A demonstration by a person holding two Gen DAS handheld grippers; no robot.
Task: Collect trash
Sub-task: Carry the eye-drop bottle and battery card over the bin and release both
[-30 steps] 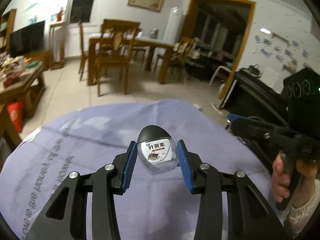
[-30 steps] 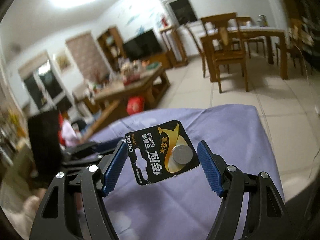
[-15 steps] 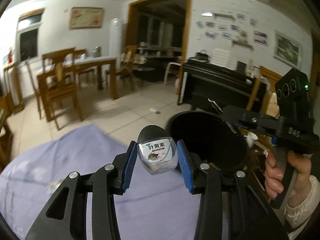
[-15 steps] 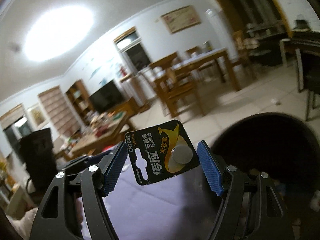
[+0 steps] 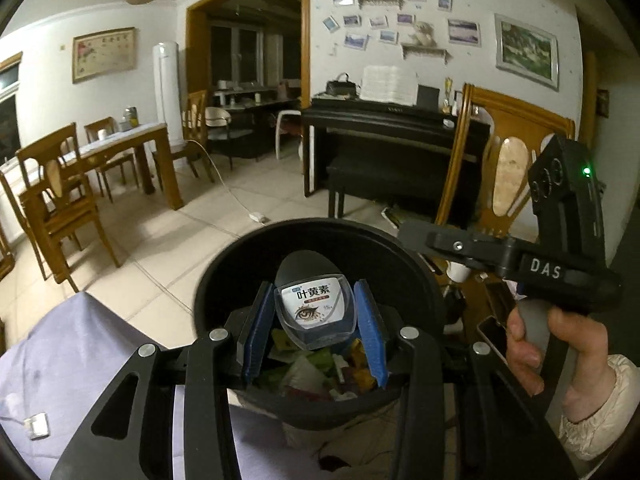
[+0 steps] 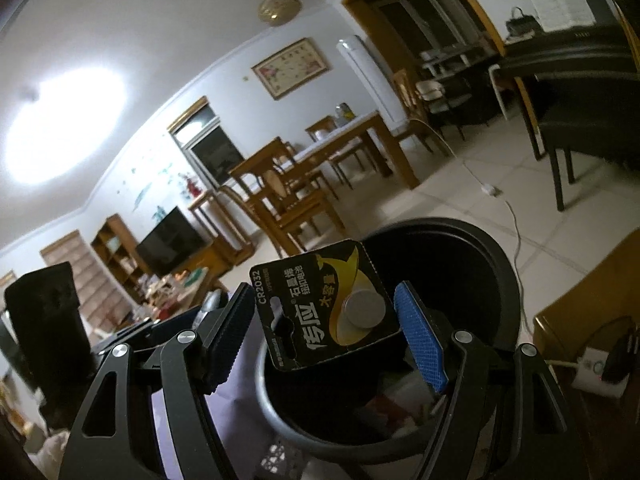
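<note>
Tiled room behind; black bin (image 5: 320, 240) sits lower centre, directly under left gripper (image 5: 316, 316) clamping eye-drop bottle (image 5: 314, 304); right gripper (image 6: 326, 320) clamping battery card (image 6: 320, 304) over rim.

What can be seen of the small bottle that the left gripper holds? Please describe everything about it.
The eye-drop bottle is small, of clear plastic, with a rounded dark grey cap on top and a white label that bears Chinese characters and a drawing of an eye. It stands upright, pinched at both sides by the blue pads of the left gripper. It hangs above the open mouth of the black trash bin, over the crumpled wrappers inside. Nothing else touches it.
</note>
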